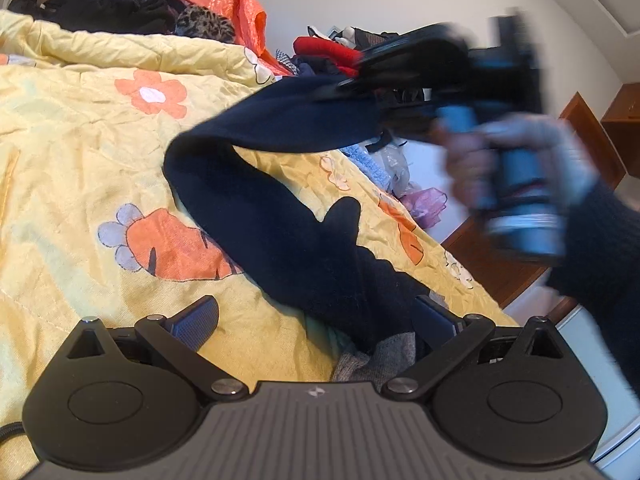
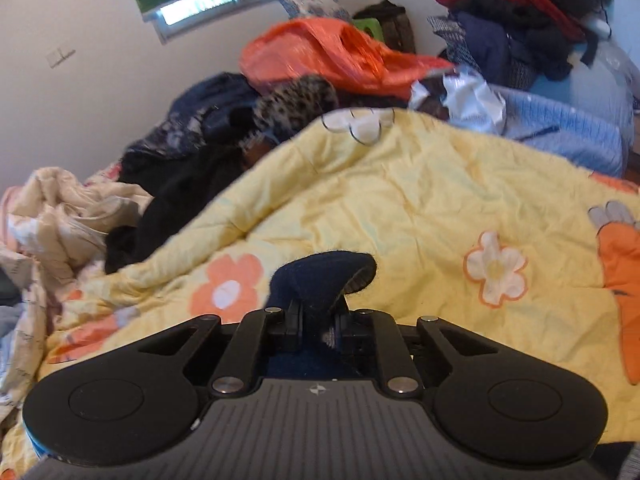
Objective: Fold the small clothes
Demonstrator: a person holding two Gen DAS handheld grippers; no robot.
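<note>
- Our right claw (image 2: pixel 318 322) is pinched nearly closed on one end of a dark navy sock (image 1: pixel 276 216), lifting it.
- Our left claw (image 1: pixel 316 320) stands wide open, the sock's other end lying between its fingers.
- The sock drapes, bent, above the yellow flowered quilt (image 1: pixel 80 152).

1 navy sock (image 1: pixel 256 208) – 1 yellow quilt (image 1: pixel 80 140) – 2 tongs (image 1: pixel 316 320) (image 2: pixel 318 320).
</note>
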